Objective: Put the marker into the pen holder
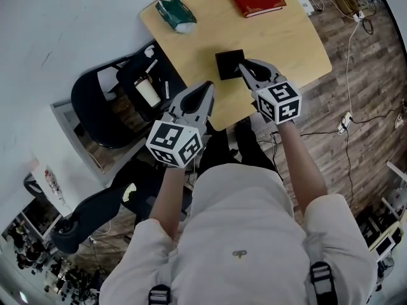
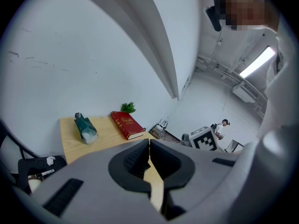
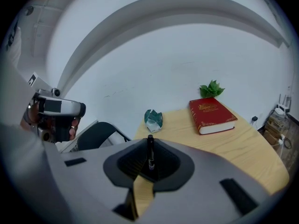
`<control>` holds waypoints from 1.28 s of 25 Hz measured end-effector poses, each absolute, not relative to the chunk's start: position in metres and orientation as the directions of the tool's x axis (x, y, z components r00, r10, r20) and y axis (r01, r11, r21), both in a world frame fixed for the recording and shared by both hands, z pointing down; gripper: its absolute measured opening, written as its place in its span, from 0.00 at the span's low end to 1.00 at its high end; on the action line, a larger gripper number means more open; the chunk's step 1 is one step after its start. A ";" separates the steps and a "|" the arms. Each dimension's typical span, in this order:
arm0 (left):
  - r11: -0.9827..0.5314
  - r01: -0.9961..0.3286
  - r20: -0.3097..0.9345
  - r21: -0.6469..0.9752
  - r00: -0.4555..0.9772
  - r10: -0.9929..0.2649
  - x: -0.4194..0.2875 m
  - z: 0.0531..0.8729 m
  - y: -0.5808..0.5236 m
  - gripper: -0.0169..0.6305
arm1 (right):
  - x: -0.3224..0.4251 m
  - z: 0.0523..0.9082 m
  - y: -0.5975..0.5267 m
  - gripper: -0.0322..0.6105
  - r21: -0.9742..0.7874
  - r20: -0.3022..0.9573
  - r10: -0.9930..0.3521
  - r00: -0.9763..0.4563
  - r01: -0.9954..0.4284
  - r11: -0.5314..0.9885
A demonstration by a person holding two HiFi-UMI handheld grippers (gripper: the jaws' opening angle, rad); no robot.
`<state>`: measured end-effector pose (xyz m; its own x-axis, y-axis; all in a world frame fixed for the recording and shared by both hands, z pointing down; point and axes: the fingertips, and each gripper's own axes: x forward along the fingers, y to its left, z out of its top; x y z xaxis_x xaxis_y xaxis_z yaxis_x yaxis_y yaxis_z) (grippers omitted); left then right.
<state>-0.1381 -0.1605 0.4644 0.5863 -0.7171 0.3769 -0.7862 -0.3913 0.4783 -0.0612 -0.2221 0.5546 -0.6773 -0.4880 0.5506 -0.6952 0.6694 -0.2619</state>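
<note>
Right gripper (image 3: 150, 143): I see its jaws clamped on the upright marker (image 3: 150, 154).
Left gripper (image 2: 149, 146): jaws together, nothing between.
Pen holder (image 1: 227, 65): near the table (image 1: 299, 43) front edge.

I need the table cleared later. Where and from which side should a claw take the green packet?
Take the crumpled green-and-white soft packet across its narrow middle, coming straight down from above. It lies flat on the light wooden table, longer than wide, with nothing against its long sides, so a claw's jaws would probably fit there.
</note>
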 end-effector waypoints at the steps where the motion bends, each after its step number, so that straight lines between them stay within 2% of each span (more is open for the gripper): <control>1: -0.392 -0.785 0.377 0.479 0.587 -0.716 -0.138 0.465 -0.161 0.04 | -0.062 0.557 -0.222 0.11 -0.262 0.555 -0.485 -0.676 -0.695 0.670; 32: -0.409 -0.759 0.372 0.506 0.620 -0.691 -0.134 0.474 -0.167 0.04 | -0.076 0.602 -0.216 0.11 -0.220 0.669 -0.398 -0.628 -0.679 0.700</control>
